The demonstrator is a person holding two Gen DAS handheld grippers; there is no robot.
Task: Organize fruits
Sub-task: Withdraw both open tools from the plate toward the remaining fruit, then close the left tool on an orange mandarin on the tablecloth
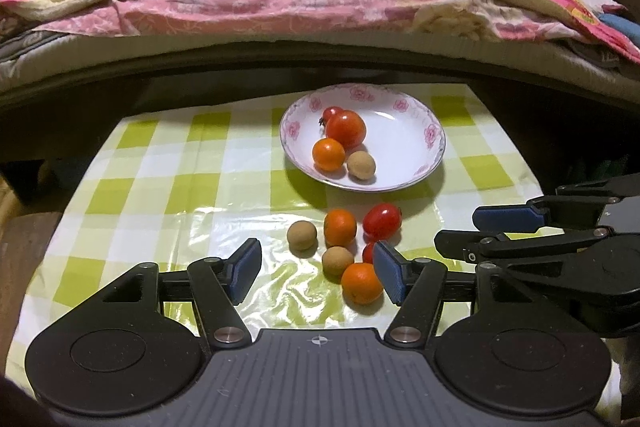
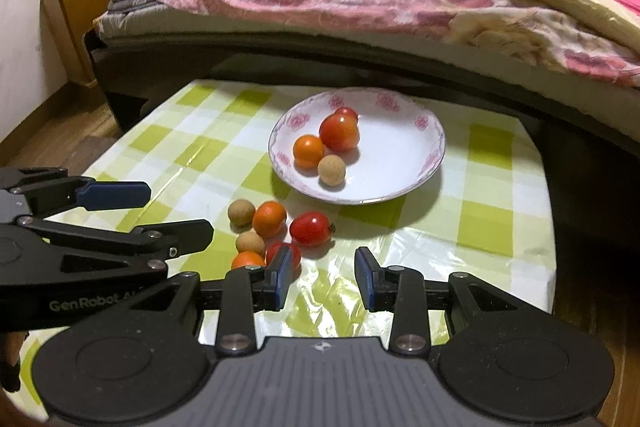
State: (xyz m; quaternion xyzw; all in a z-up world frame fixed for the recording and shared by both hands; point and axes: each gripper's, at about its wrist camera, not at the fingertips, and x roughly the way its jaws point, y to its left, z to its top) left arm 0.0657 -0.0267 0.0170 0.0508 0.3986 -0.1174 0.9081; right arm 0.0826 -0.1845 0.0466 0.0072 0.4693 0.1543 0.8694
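In the floral plate (image 1: 400, 131): two tomatoes, a small orange (image 1: 328, 154) and a longan (image 1: 361, 165). Loose on the checked tablecloth (image 1: 160, 187) just beside it: a tomato (image 1: 382, 221), two oranges, two longans. Over that cluster, left gripper (image 1: 318, 271) spread, empty. Alongside, right gripper (image 2: 322, 275) parted more narrowly, pinching nothing.

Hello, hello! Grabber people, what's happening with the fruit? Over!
Both grippers, left and right, open and empty. Four fruits in the plate, six loose on the table. Nothing blocking.
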